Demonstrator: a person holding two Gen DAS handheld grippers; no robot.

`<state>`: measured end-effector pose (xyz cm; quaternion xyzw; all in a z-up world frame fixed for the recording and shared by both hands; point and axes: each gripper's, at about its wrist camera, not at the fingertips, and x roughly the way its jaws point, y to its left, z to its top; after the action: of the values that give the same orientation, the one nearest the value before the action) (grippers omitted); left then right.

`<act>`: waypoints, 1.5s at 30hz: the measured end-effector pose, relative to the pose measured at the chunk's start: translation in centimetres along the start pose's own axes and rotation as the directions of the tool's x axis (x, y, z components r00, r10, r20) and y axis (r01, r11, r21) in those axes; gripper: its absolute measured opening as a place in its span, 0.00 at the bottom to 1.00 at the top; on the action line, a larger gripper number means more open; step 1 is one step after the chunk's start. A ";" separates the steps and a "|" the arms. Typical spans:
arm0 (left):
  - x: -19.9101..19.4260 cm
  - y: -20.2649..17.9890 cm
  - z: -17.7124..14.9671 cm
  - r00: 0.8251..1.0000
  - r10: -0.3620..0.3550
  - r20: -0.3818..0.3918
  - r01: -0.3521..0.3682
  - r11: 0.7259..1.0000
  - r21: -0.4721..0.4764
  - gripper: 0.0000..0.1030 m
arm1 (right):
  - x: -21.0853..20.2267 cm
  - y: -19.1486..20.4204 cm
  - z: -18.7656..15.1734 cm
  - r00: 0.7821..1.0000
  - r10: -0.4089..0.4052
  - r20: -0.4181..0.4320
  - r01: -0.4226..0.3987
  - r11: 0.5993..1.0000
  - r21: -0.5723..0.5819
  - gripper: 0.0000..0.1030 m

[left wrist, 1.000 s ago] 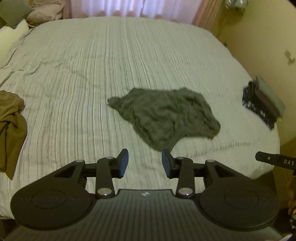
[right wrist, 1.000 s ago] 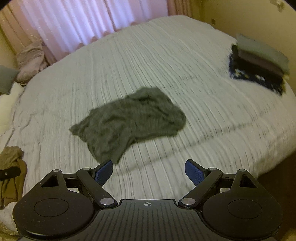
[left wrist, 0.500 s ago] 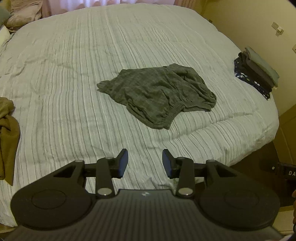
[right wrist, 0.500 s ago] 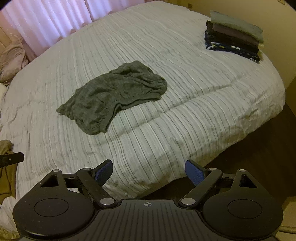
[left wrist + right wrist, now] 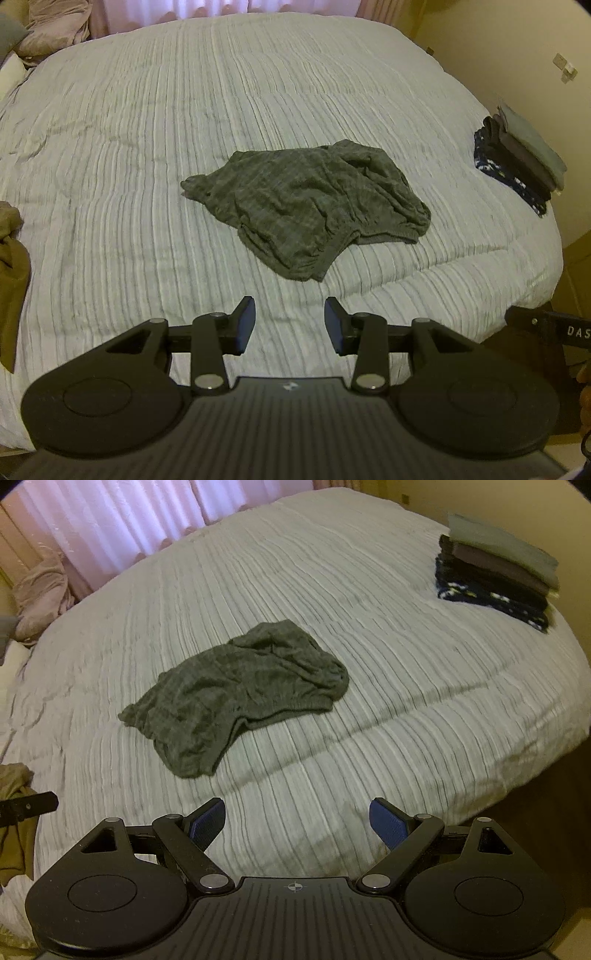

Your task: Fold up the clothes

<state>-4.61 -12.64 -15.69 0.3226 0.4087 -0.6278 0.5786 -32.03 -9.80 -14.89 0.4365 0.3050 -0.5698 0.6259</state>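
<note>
Shorts lie rumpled mid-frame on the bed; left gripper and right gripper hover apart, empty, ready to grasp.

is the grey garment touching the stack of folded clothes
Apart. The right wrist view shows a wide stretch of bare bedspread between the grey garment and the stack of folded clothes.

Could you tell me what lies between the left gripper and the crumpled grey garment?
Only bare striped bedspread lies between the left gripper and the grey garment, seen in the left wrist view.
</note>
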 end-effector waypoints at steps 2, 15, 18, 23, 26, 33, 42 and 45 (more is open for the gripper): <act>0.7 -0.4 0.2 1.000 0.001 -0.005 -0.001 1.000 -0.008 0.35 | 0.9 -0.5 0.7 1.000 -0.004 -0.003 0.004 1.000 -0.011 0.85; 2.7 1.1 3.2 0.997 -0.063 -0.033 0.065 0.996 0.057 0.36 | 4.7 0.2 2.6 0.999 -0.026 -0.037 0.028 0.998 0.056 0.85; 3.4 2.4 4.7 0.995 -0.086 -0.043 0.090 0.991 0.099 0.36 | 5.4 1.1 2.5 0.998 -0.043 -0.036 0.047 0.993 0.111 0.85; 4.9 5.3 7.4 0.992 -0.113 -0.054 0.120 0.980 0.160 0.36 | 7.8 1.3 1.1 1.000 0.028 -0.001 -0.026 0.930 0.366 0.85; 6.2 7.0 8.7 0.991 -0.119 -0.069 0.130 0.973 0.190 0.36 | 10.5 0.4 -0.9 0.990 0.140 0.033 -0.131 0.780 0.612 0.85; 9.1 10.3 10.2 0.985 -0.120 -0.125 0.144 0.968 0.208 0.36 | 17.7 1.9 -4.3 0.946 0.293 0.139 -0.262 0.441 0.858 0.75; 10.7 13.6 11.6 0.987 -0.081 -0.141 0.111 0.970 0.217 0.35 | 26.5 5.2 -5.4 0.952 0.237 0.191 -0.244 0.215 0.946 0.49; 10.7 14.0 12.0 0.989 -0.069 -0.134 0.098 0.971 0.217 0.36 | 28.3 5.4 -5.6 0.959 0.219 0.183 -0.231 0.220 0.948 0.18</act>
<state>8.75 -28.16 -21.59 0.4066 0.3844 -0.6720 0.4851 -21.38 -17.59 -41.13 0.7623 -0.1741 -0.5425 0.3070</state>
